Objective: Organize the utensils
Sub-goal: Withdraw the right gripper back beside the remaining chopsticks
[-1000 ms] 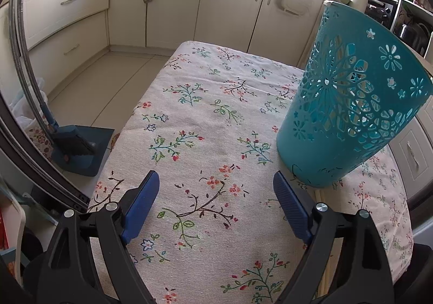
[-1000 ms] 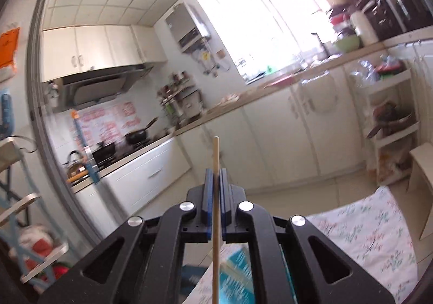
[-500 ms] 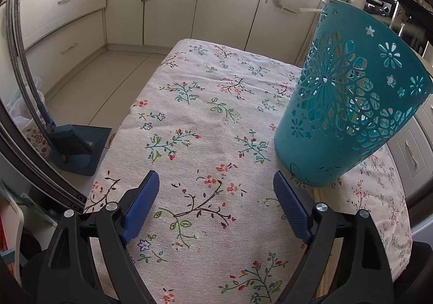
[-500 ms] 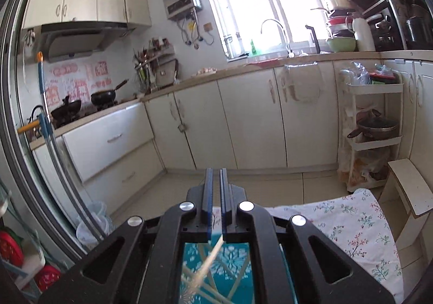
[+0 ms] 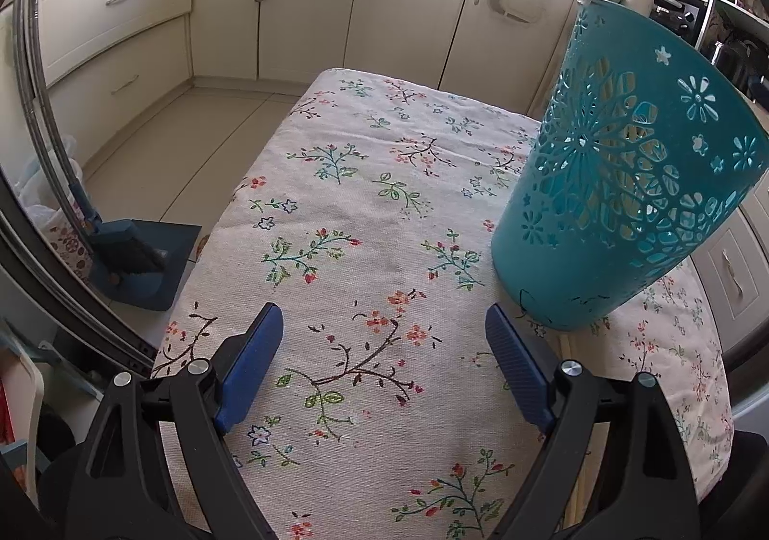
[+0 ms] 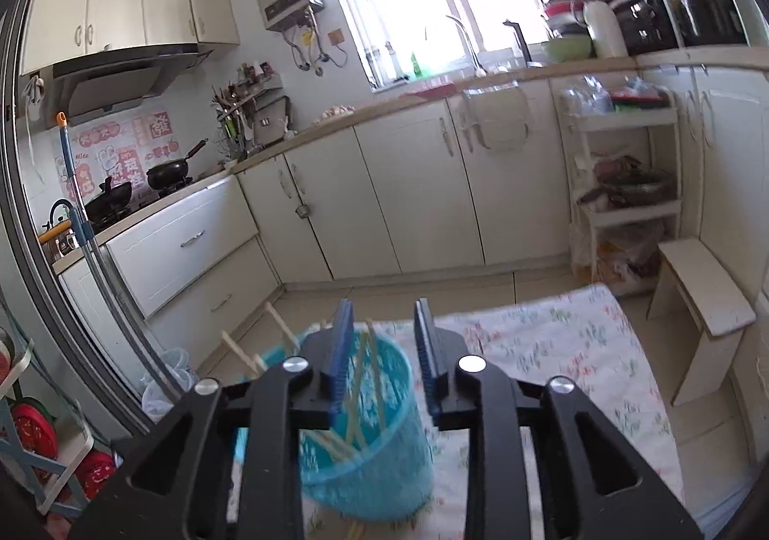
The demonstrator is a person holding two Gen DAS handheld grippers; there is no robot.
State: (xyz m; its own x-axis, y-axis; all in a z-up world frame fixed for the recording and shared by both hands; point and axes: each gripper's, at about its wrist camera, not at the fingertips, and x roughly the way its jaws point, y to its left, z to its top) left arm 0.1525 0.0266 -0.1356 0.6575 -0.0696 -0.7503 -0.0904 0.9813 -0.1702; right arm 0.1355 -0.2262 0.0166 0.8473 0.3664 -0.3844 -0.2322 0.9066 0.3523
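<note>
A teal perforated basket (image 5: 625, 184) stands on the floral tablecloth (image 5: 365, 184), to the right of my left gripper (image 5: 383, 316). That gripper hovers low over the cloth, open, with nothing between its fingers. One wooden chopstick (image 5: 569, 376) lies on the cloth by the basket's base. In the right wrist view my right gripper (image 6: 384, 307) hangs just above the same basket (image 6: 384, 468). Its jaws are opening and the pads press on nothing. Several wooden chopsticks (image 6: 240, 350) lean inside the basket below it.
Cream kitchen cabinets (image 5: 408, 11) line the far wall. A blue dustpan and brush (image 5: 139, 261) stand on the floor left of the table edge. A pale wooden stool (image 6: 706, 295) and a white shelf rack (image 6: 625, 203) sit beyond the table's far right.
My right gripper sank and tipped down over the basket. It let go of the chopstick, which dropped in, and its jaws parted. The left gripper stayed put.
</note>
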